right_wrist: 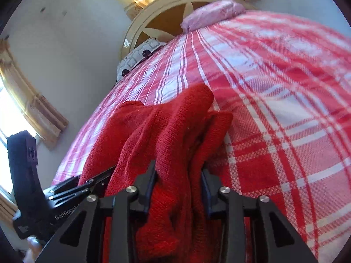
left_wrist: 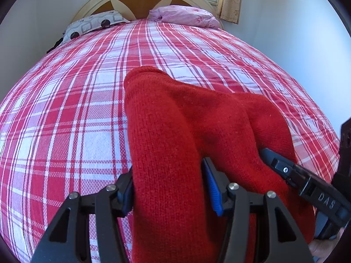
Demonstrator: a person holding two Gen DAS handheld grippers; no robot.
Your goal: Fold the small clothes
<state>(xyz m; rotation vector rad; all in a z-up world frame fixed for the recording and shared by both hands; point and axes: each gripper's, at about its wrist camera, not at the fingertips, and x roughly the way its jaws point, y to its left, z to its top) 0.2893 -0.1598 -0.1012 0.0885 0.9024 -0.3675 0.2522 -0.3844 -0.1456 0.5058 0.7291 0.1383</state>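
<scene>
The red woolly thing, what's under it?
Under the red woolly garment lies the checked bedspread. Both claws, left and right, pinch it. Whatever lies directly beneath the wool is covered.

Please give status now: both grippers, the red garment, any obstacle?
Left hand-held gripper shut on red knit garment. Right hand-held gripper shut on same garment, bunched, over plaid bedspread. No obstacle seen.

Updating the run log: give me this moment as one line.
left gripper: shut on red knit garment | right gripper: shut on red knit garment | garment: bunched over plaid bedspread | fold: not yet done
</scene>
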